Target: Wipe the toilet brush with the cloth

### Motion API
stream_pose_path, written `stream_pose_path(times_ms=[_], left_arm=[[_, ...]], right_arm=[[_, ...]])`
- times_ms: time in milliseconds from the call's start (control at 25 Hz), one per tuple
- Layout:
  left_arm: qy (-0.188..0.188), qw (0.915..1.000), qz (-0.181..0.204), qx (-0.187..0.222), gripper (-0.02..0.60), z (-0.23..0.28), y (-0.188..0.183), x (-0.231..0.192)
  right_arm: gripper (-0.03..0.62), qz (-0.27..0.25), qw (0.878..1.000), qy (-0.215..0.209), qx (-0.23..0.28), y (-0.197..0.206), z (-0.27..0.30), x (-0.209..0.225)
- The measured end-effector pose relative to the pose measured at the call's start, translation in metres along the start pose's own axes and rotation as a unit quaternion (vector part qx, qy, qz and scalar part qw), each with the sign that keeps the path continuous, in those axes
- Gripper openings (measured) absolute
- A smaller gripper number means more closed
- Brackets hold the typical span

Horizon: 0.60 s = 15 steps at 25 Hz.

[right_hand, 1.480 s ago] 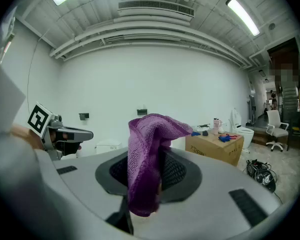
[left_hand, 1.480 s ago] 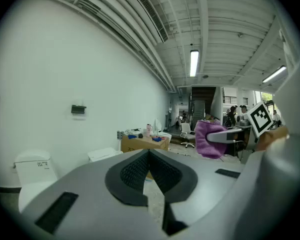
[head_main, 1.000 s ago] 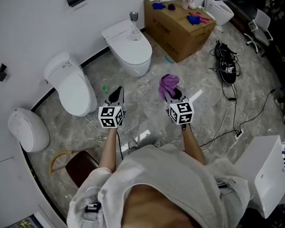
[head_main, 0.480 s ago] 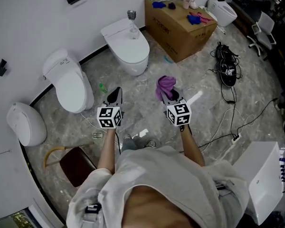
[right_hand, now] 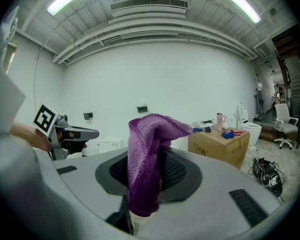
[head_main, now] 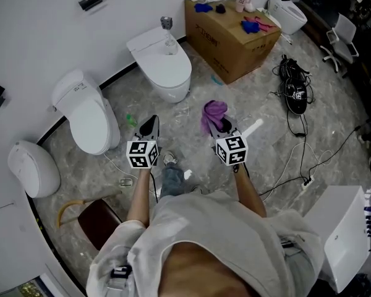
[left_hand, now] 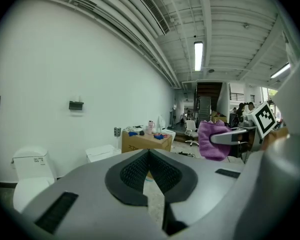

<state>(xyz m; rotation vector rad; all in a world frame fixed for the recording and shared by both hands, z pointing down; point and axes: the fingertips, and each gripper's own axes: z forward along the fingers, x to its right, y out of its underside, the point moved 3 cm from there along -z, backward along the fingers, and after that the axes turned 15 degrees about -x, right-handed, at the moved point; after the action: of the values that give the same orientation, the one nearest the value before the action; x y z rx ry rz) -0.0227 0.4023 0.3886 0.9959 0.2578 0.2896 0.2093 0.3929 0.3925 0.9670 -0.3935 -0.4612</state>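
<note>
My right gripper (head_main: 222, 127) is clamped on the crumpled purple cloth (head_main: 214, 111), which bunches over its tips. My left gripper (head_main: 151, 124) alongside has its jaws pressed together, nothing between them.

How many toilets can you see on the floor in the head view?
4. Along the wall: the far-left toilet, the middle toilet, the third toilet beside the cardboard box. The fourth toilet stands beyond that box. More may lie outside the frame.

Toilets (head_main: 164, 67), box (head_main: 232, 33), cables (head_main: 297, 91) on marble floor (head_main: 266, 113)
</note>
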Motion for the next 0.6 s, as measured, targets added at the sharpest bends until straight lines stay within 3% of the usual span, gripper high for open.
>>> stream_pose_path(times_ms=[360, 600], left_arm=[[0.028, 0.9995, 0.010, 0.008, 0.020, 0.067, -0.045, -0.041], [0.044, 0.9988, 0.018, 0.014, 0.020, 0.107, -0.084, -0.090]], right_arm=[[0.121, -0.003, 1.000, 0.024, -0.002, -0.042, 0.057, 0.030], [0.121, -0.008, 0.999, 0.034, -0.005, -0.086, 0.111, 0.033]])
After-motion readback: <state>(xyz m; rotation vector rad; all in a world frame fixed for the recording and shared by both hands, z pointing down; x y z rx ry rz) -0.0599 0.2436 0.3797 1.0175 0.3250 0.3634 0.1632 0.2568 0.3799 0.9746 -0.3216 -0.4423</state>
